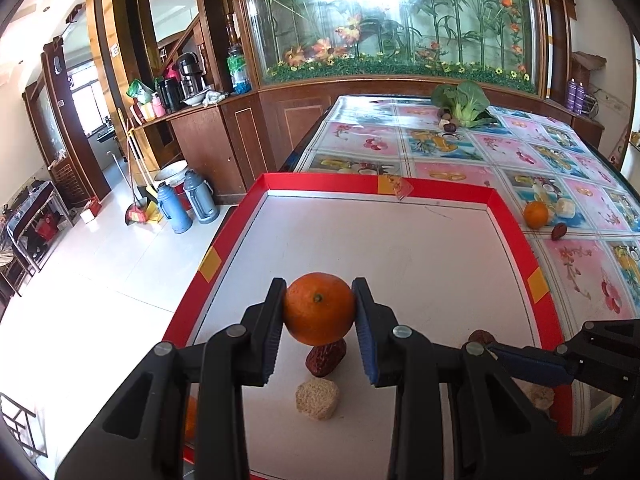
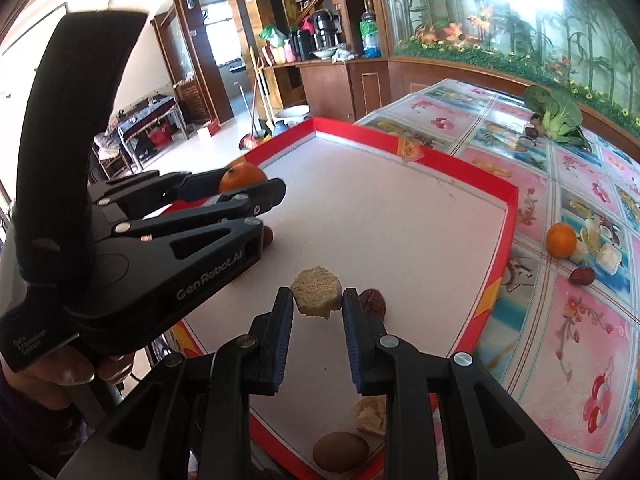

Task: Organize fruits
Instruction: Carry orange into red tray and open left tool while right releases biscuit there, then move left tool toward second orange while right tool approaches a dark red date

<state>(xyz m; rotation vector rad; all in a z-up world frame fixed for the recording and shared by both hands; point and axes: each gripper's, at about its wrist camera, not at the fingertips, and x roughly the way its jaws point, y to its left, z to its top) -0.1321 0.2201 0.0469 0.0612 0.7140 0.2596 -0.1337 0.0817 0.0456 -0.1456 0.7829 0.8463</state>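
Left gripper (image 1: 319, 312) clamped on an orange (image 1: 319, 308) at lower centre of the left wrist view, raised over the red-rimmed tray (image 1: 448, 191). A red date (image 1: 326, 358) and a tan crumbly block (image 1: 318, 398) lie on the tray floor beneath it. Right gripper (image 2: 317, 303) closed on a similar tan block (image 2: 316, 290) at lower centre of the right wrist view, above the same tray. A second orange (image 2: 561, 241) and another date (image 2: 582, 276) sit on the patterned tablecloth (image 2: 560, 340), right of frame, outside the tray
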